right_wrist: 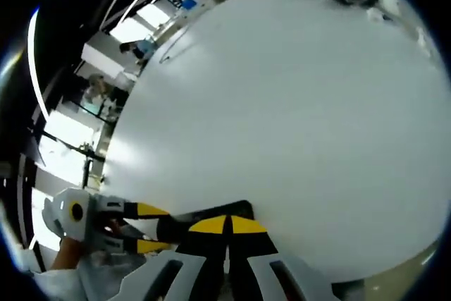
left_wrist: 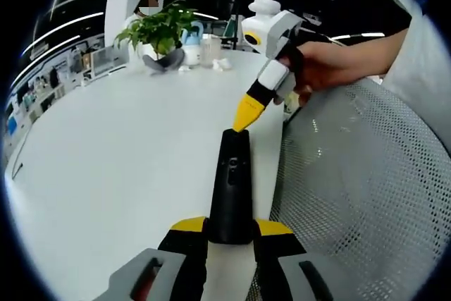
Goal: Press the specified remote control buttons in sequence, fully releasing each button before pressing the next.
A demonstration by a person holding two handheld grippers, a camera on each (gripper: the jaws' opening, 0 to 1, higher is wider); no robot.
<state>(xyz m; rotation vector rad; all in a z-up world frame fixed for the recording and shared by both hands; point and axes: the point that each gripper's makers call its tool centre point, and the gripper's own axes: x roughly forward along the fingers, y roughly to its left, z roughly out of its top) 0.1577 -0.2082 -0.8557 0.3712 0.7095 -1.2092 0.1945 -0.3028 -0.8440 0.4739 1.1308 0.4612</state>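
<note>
Left gripper, bottom centre of the left gripper view, is closed on the near end of a black remote control, yellow-tipped jaws set on both its sides; the remote is held lengthwise, running up toward mid-frame over the edge of the white table. Right gripper is seen coming in from upper right in a person's hand, its yellow jaws brought together to 1 point, nothing held, tip touching or just above the remote's far end; contact can't be told. In the right gripper view, own jaws are seen closed together at bottom centre, w/ the remote just beneath, and the left gripper at lower left gripping it.

Step in hand, by judgement: a button press near the remote's top end, either about to be made or being made. Next move calls for a short, straight push, then a full lift-off before the tip is shifted to the next button, remote kept steady.

Table surface is plain white, mostly bare. At upper centre-left a potted plant is seen, w/ small white items nearby. A mesh chair back is seen at right. Room beyond: open office, ceiling strip lights.
</note>
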